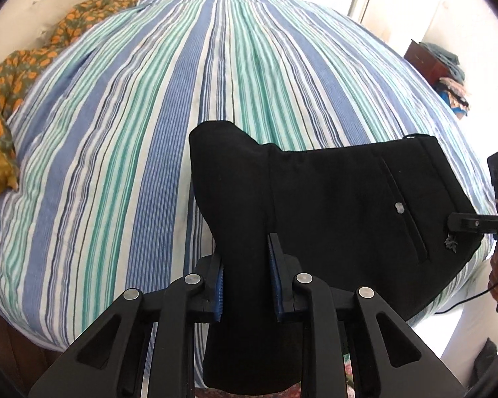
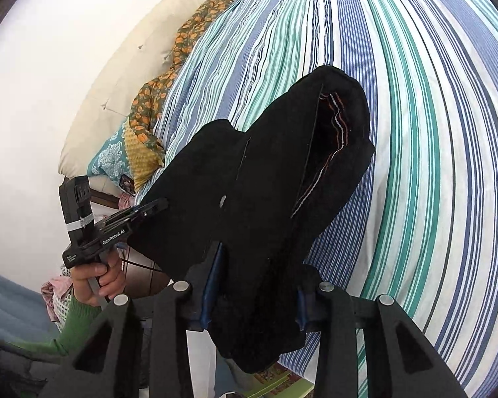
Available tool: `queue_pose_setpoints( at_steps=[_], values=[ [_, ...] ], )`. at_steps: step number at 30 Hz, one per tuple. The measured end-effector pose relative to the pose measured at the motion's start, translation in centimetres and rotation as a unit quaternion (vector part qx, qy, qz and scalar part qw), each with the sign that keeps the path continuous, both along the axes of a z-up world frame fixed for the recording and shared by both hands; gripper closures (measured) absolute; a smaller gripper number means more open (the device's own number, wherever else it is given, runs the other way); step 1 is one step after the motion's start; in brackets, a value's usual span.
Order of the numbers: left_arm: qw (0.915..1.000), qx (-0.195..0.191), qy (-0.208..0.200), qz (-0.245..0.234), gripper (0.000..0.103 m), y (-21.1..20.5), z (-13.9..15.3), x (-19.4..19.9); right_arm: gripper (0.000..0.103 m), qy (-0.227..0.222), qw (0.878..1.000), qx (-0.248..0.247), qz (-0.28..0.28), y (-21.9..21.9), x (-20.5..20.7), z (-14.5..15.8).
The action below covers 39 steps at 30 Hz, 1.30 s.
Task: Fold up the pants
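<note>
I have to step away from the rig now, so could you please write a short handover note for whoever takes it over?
Left gripper: shut on a bunch of the black pants.
Right gripper: shut on the pants at the waist end.
Pants: held between the two grippers over the near edge of the striped bedsheet, back pocket and button facing up, part of the cloth hanging below the left gripper.
Done: both ends are gripped. How far the fold has got, I cannot tell.
Left: lay the pants flat on the sheet, complete the folds, release.
</note>
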<state>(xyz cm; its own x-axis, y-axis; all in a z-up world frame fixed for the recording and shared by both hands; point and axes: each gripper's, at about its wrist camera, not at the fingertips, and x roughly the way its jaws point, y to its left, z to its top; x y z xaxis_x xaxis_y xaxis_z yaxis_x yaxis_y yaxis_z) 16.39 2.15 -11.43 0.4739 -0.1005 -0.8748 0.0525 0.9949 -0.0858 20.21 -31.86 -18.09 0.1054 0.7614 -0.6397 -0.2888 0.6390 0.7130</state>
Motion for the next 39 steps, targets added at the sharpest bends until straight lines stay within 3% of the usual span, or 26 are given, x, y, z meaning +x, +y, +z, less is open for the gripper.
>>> queue_pose_setpoints(
  at_steps=[11,13,16,17,18,20,22,24,25,26,28,32,35,39],
  values=[
    [0.9978,0.015,-0.064,-0.005,0.082,-1.2,2.9,6.4,0.066,-0.054,0.998,0.003,-0.029,-1.3,6.1,4.2],
    [0.9961,0.02,-0.086,-0.002,0.075,-1.3,2.2,8.4,0.066,-0.073,0.996,0.006,-0.043,-1.9,7.8,5.2],
    [0.9936,0.045,-0.102,0.019,0.047,-0.9,-1.1,10.9,0.063,-0.084,0.994,-0.001,-0.075,-3.8,10.8,4.8],
    [0.991,0.079,-0.102,0.037,0.038,-0.8,-2.4,10.9,0.056,-0.085,0.992,-0.03,-0.09,-4.6,11.8,4.0],
    [0.9887,0.106,-0.094,0.048,0.038,-0.6,-3.4,10.6,0.055,-0.087,0.988,-0.076,-0.107,-5.6,12.4,3.2],
    [0.988,0.12,-0.087,0.046,0.034,-0.2,-4.5,8.7,0.055,-0.078,0.969,-0.188,-0.14,-8.0,12.6,1.6],
    [0.9863,0.121,-0.101,0.048,0.019,0.2,-4.8,5.5,0.049,-0.077,0.953,-0.247,-0.155,-10.0,11.0,1.3],
    [0.9789,0.139,-0.136,0.062,0.006,-0.1,-4.2,2.4,0.023,-0.092,0.944,-0.27,-0.167,-11.2,8.0,1.9],
    [0.9744,0.146,-0.156,0.07,0.004,-0.5,-3.7,0.8,0.005,-0.1,0.939,-0.281,-0.171,-11.4,6.3,2.3],
    [0.971,0.15,-0.17,0.074,0.003,-1.0,-3.2,-0.5,0.0,-0.111,0.937,-0.284,-0.171,-11.3,4.4,2.8],
    [0.9716,0.147,-0.168,0.078,0.003,-2.1,-2.2,-2.3,0.0,-0.131,0.933,-0.29,-0.17,-10.7,1.1,3.7],
    [0.9831,0.1,-0.133,0.075,0.003,-3.8,-0.8,-4.7,0.0,-0.182,0.914,-0.311,-0.185,-6.7,-4.7,5.6],
    [0.9928,0.055,-0.096,0.044,0.003,-5.1,-0.6,-5.4,0.0,-0.21,0.903,-0.316,-0.199,-4.1,-7.9,6.5],
    [0.9901,0.05,-0.114,0.065,0.003,-5.2,0.8,-7.0,0.0,-0.212,0.903,-0.327,-0.18,-1.0,-9.3,6.8]
  ],
)
